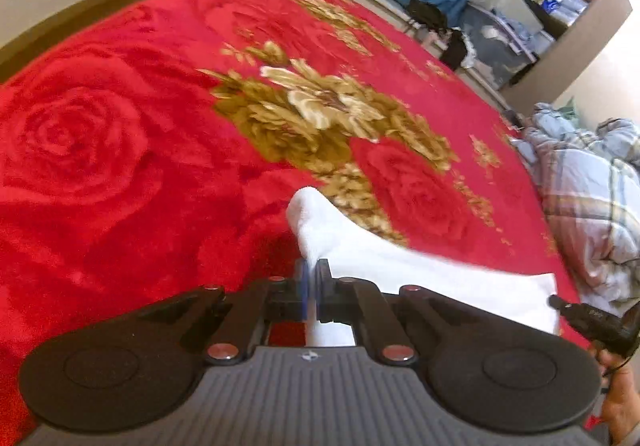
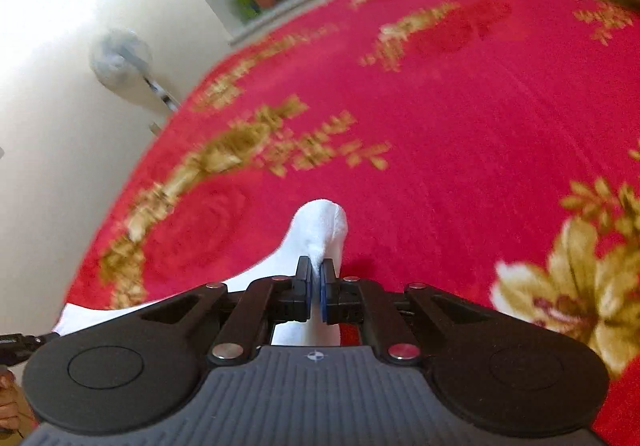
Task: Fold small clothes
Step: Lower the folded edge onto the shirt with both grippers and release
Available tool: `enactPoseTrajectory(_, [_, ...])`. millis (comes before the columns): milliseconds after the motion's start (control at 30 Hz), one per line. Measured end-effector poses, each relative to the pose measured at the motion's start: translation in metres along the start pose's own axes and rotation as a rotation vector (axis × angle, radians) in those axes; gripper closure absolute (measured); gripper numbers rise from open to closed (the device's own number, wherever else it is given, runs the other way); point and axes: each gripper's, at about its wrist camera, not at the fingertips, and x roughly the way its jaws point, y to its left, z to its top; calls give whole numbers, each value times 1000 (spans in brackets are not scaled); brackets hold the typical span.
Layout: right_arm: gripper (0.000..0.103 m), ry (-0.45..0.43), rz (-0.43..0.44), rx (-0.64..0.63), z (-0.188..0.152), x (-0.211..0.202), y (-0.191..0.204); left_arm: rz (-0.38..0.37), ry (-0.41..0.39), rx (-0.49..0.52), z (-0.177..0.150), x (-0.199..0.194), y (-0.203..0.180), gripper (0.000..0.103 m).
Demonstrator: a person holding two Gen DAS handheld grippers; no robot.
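A small white sock (image 1: 360, 246) is stretched between the two tools, lifted a little above the red rose-patterned blanket (image 1: 120, 165) that covers the bed. Each end pokes out past a pair of blue pads as a rounded white tuft, and the cloth between sags in a shallow band. No crease or doubled layer shows in it, so I'd judge the folding has barely begun: the sock is picked up and pulled straight, and the fold itself, the laying down and the smoothing are all left to do.

The left gripper (image 1: 313, 270) has its jaws drawn together and clamped on one end of the sock; it points out across the bed, tipped slightly downward. The right gripper (image 2: 316, 274) is likewise pinched tight on the other end (image 2: 320, 230), aimed along the blanket toward the window side, and its view is smeared with motion blur. A rumpled plaid quilt (image 1: 592, 205) lies off at the bed's edge
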Motion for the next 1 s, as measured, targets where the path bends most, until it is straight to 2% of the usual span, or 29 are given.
enactPoseTrajectory(67, [88,7,-58,-7,1,-1,-3,44,22,0,-5,-3,0,98])
enactPoseTrajectory(100, [78,14,-103,-15,0,-2,-5,49,29,-1,-8,-6,1,98])
enactPoseTrajectory(167, [76,44,-128,-16,-1,-6,-10,35,33,18,-12,-17,0,96])
enactPoseTrajectory(233, [76,65,-124,-7,-4,-14,-14,31,46,38,-18,-32,-1,85])
enactPoseTrajectory(300, [72,97,-107,-10,-8,-24,-14,37,98,49,-31,-46,-1,72])
enactPoseTrajectory(400, [64,167,-76,-47,-25,-44,-9,49,176,78,-58,-60,-3,70])
enactPoseTrajectory(467, [61,225,-63,-92,-38,-57,-4,22,222,87,-78,-69,-6,68])
enactPoseTrajectory(600, [60,322,-45,-195,-70,-80,8,-10,258,96,-114,-81,-6,68])
enactPoseTrajectory(667, [61,339,-76,-227,-84,-86,12,-1,273,120,-133,-81,-7,71])
enactPoseTrajectory(733, [61,352,-107,-209,-93,-90,10,8,275,126,-143,-83,-6,94])
enactPoseTrajectory(767, [61,354,-110,-194,-96,-95,9,16,260,127,-144,-87,-6,98])
enactPoseTrajectory(800, [71,351,-111,-180,-99,-99,8,11,237,117,-143,-95,-4,99])
enactPoseTrajectory(833, [99,346,-103,-175,-101,-105,8,-7,208,92,-141,-105,-1,99])
enactPoseTrajectory(933, [99,261,-69,-112,-98,-129,8,-66,127,-10,-140,-133,12,99])
enactPoseTrajectory(1000, [99,224,-61,-52,-98,-143,4,-33,147,-27,-148,-133,17,99])
